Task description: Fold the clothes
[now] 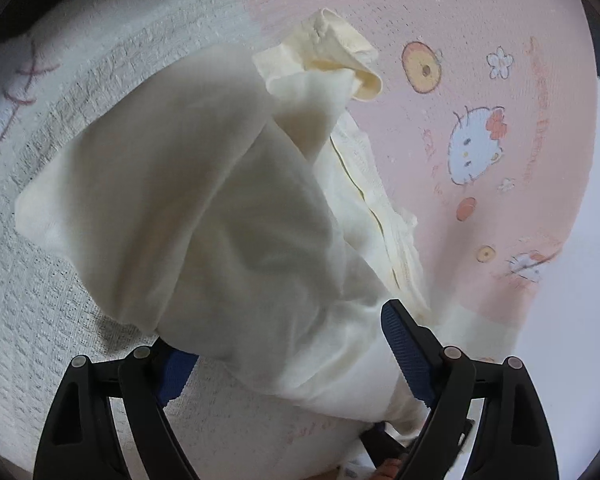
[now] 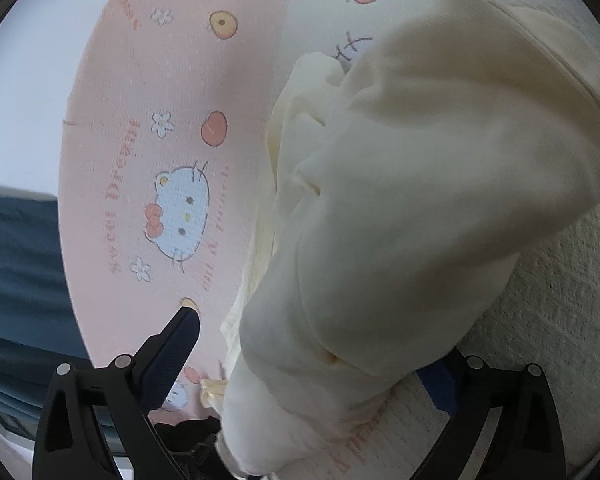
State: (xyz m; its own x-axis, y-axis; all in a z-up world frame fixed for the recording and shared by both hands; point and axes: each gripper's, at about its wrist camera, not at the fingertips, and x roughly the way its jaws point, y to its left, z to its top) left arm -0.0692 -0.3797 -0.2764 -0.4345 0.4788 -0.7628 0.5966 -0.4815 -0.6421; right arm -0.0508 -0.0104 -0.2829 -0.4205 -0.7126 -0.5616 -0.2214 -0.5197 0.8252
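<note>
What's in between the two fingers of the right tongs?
A bunched-up cream garment fills the gap between the fingers of the right tongs, draped over the pink cartoon-cat blanket. The right wrist view shows it.

On the pink part of the bed cover (image 2: 112, 128), in the right wrist view, we read reddish lettering running sideways beside the printed cat face: "Sweet Dream", with the first letters a little faint. On the other side of that cat face we see a thinner line of script, too small and blurred for us to make out. Near the bottom edge of the same view, on the white part of the cover, we see larger red letters, partly hidden by cloth and unreadable. In the left wrist view we find the same reddish line on the bed cover (image 1: 540, 112), likely "Sweet Dream", but too blurred to confirm.
</note>
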